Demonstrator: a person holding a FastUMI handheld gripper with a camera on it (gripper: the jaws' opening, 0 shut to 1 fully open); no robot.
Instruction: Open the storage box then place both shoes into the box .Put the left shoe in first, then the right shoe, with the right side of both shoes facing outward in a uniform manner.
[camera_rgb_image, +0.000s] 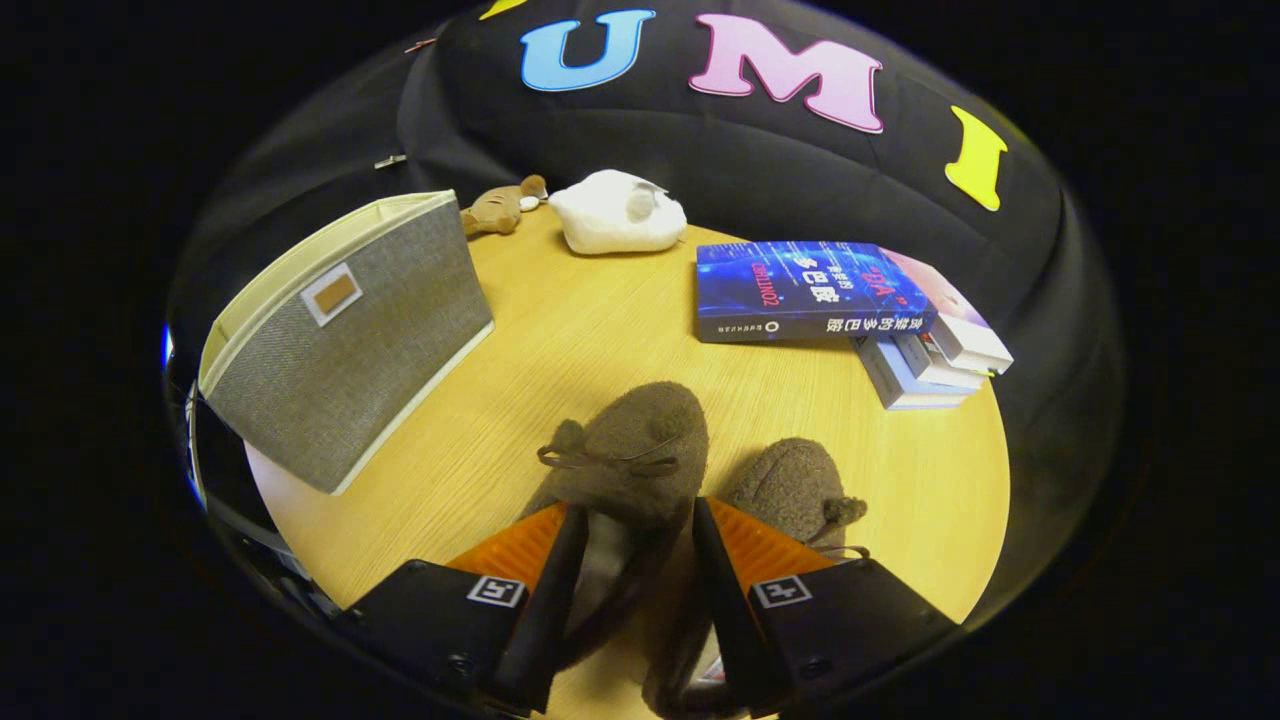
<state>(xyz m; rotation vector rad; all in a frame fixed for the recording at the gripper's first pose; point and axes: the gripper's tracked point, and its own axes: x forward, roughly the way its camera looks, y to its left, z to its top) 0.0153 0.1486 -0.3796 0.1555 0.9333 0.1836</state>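
Note:
Two brown fuzzy shoes with little bows lie side by side on the round wooden table (560, 330), toes pointing away from me. My gripper (635, 510) straddles the rear of the left-hand shoe (640, 440), one finger on each flank, and both fingers press on its sides. The other shoe (795, 485) lies just right of my right finger, touching it or nearly so. A grey fabric storage box (350, 340) with cream trim and a small tag stands beyond the fingers to the left. Its top is turned away, so I cannot tell whether it is open.
A stack of books (830, 295) lies beyond the shoes to the right, near the table's rim. A white plush toy (615, 215) and a small brown plush animal (500, 210) sit at the far edge against the black cloth wall. Bare wood lies between box and books.

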